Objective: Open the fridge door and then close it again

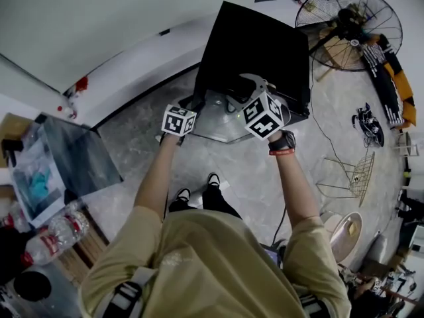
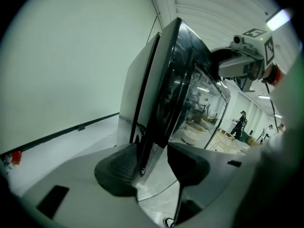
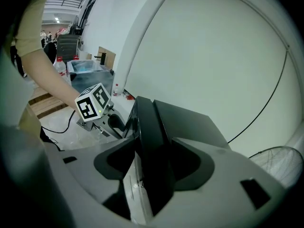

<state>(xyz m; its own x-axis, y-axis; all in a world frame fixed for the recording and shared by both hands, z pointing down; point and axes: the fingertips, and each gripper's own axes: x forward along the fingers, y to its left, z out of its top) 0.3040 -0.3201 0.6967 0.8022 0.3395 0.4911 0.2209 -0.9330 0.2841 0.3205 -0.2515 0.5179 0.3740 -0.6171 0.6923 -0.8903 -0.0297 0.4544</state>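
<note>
Standing on the grey floor (image 1: 218, 158) against the white wall (image 1: 99, 18), the black fridge (image 1: 255, 52) is directly before you. Your right gripper (image 3: 152, 163) holds its jaws wide astride the glossy door (image 3: 151, 127) edge, pads not visibly pressing. Your left gripper (image 2: 149, 167) is likewise wide, with the door edge in its gap. A fan (image 1: 348, 28) stands nearby.

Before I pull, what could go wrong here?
1. The jaws of the left gripper and right gripper stand apart and only straddle the door at its side edges, so a pull may slip off.
2. They sit on opposite edges. One is likely the hinge side, and pulling there could drag or tip the fridge.
3. A cable trails on the floor beside the fridge and might snag if the fridge shifts.
</note>
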